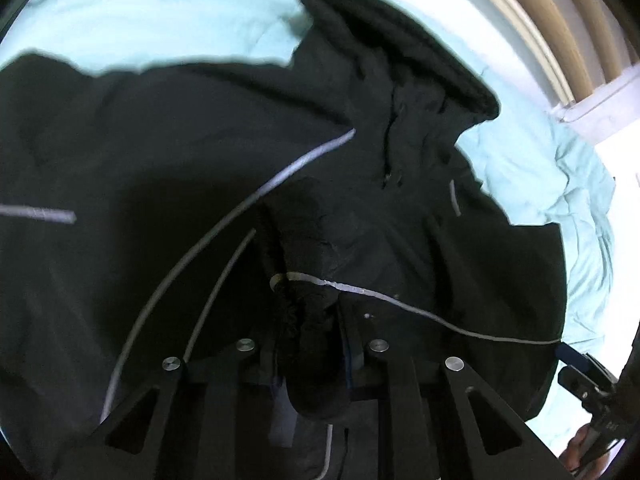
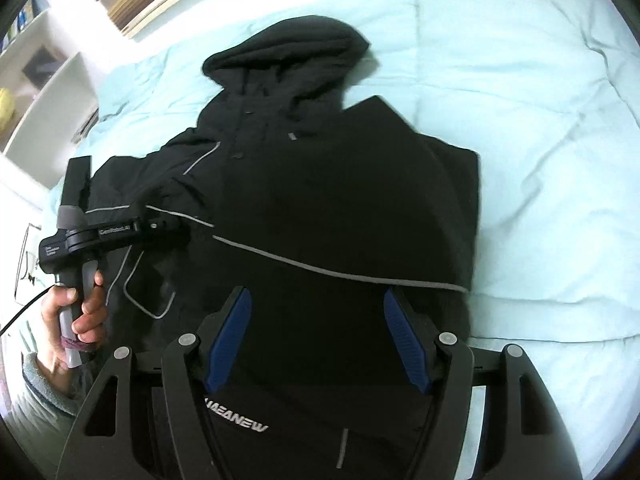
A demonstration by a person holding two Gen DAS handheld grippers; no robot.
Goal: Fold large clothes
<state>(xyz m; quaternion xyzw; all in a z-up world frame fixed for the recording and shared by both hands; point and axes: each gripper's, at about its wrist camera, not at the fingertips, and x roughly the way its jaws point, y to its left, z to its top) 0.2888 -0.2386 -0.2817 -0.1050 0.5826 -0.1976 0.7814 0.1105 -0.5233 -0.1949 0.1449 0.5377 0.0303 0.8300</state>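
sleeve fold in hand: black hooded jacket lying flat on bed. left fingers clamping sleeve cuff; right fingers hovering apart, empty. next i'm judging: carrying cuff across chest.

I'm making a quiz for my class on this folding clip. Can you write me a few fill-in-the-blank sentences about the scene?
1. The black jacket lies spread on a light ____ bedcover.
2. The right gripper hangs over the jacket with its jaws ____.
3. The left gripper is shut on a bunched fold of the ____.
4. The pads on the right gripper's fingers are ____ in colour.

Missing words: blue; open; jacket; blue
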